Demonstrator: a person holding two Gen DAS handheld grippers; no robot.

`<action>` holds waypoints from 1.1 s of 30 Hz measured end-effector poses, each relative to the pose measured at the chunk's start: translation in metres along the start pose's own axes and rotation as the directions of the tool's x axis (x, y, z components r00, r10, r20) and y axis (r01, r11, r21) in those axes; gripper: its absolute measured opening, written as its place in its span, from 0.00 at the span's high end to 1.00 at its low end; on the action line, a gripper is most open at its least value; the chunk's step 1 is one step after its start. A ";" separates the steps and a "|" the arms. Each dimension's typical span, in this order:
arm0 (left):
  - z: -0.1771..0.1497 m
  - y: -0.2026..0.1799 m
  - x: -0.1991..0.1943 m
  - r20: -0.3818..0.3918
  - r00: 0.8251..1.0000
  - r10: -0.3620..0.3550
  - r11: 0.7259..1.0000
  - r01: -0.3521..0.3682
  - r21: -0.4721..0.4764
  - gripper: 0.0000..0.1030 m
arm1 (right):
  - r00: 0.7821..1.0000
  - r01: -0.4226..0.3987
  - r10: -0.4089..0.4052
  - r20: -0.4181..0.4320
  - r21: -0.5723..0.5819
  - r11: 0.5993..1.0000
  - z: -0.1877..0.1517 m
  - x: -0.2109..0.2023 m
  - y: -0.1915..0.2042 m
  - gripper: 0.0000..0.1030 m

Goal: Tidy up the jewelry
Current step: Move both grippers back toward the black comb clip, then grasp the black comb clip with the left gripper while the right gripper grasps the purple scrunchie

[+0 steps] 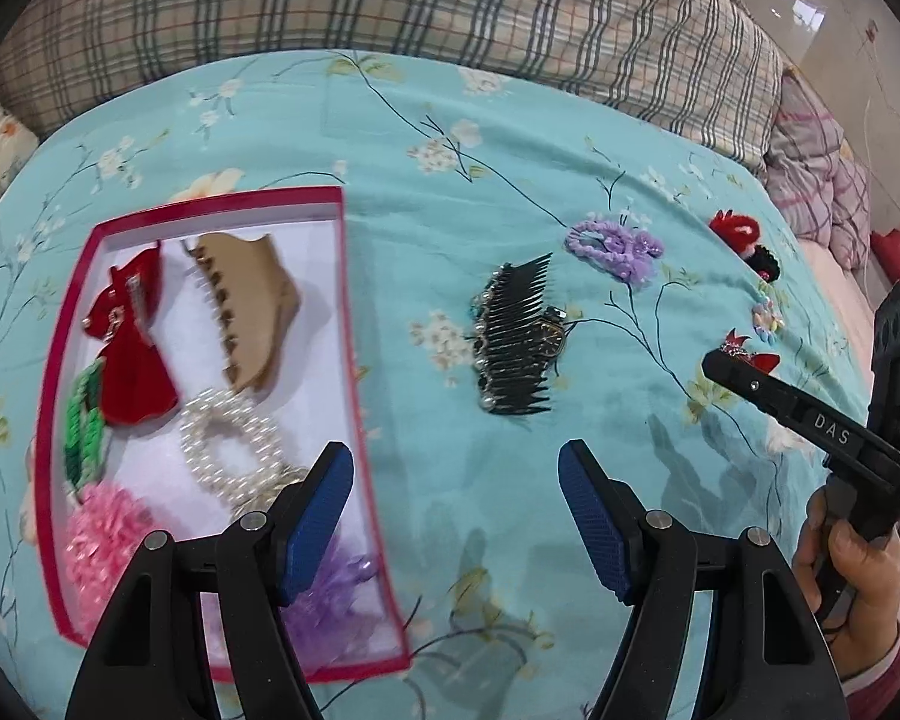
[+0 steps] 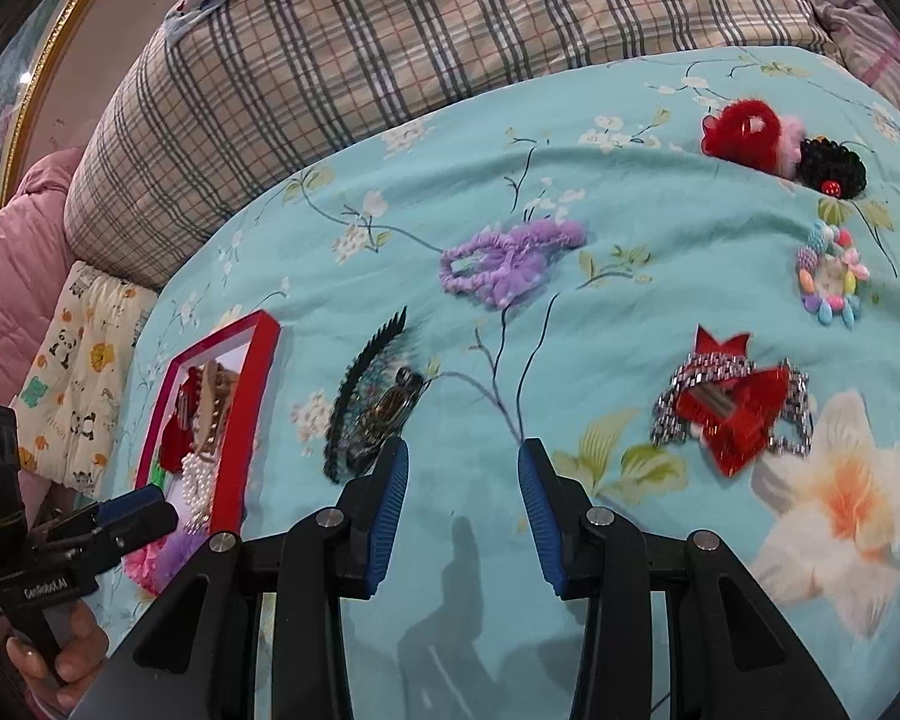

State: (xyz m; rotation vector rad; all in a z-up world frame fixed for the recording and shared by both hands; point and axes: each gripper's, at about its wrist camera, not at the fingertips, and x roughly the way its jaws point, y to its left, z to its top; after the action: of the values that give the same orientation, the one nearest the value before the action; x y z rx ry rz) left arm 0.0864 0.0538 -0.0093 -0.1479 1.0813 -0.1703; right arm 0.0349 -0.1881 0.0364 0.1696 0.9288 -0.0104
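Note:
A red-rimmed box [image 1: 349, 312] lies on the teal bedspread and holds a red bow, a tan claw clip [image 1: 249, 306], a pearl scrunchie [image 1: 234, 450], green, pink and purple pieces. My left gripper [image 1: 456, 516] is open and empty, over the box's right edge. A black comb clip [image 1: 516, 336] lies ahead of it. My right gripper [image 2: 462, 510] is open and empty, between the comb clip [image 2: 372, 414] and a red star bow with a silver chain [image 2: 732, 414]. A purple scrunchie [image 2: 504, 264] lies farther off.
A red and pink fluffy tie [image 2: 744, 132], a black scrunchie [image 2: 834, 171] and a coloured bead bracelet [image 2: 831, 276] lie at the far right. Plaid pillows [image 2: 390, 60] line the back. A pink quilt [image 2: 12, 276] is at the left.

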 end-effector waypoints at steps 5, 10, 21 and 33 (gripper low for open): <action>0.018 -0.010 0.029 -0.029 0.999 -0.021 1.000 0.020 -0.009 0.31 | 1.000 0.005 -0.005 0.005 0.020 1.000 0.015 0.010 -0.008 0.60; 0.037 -0.019 0.058 -0.058 0.998 -0.038 0.999 0.037 -0.012 0.31 | 1.000 0.010 -0.011 0.018 0.039 0.999 0.033 0.021 -0.016 0.60; 0.065 -0.031 0.124 -0.108 0.994 0.005 1.000 -0.005 -0.002 0.33 | 1.000 0.023 -0.023 -0.012 0.046 0.999 0.067 0.067 -0.022 0.60; 0.077 -0.016 0.153 -0.124 0.990 -0.060 0.997 0.054 -0.051 0.79 | 0.999 0.045 -0.044 -0.021 0.048 0.998 0.079 0.096 -0.027 0.64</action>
State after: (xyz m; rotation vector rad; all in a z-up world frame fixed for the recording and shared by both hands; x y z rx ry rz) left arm 0.2236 0.0086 -0.1023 -0.2138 1.2074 -0.2078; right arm 0.1531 -0.2203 0.0019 0.1946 0.9526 -0.0726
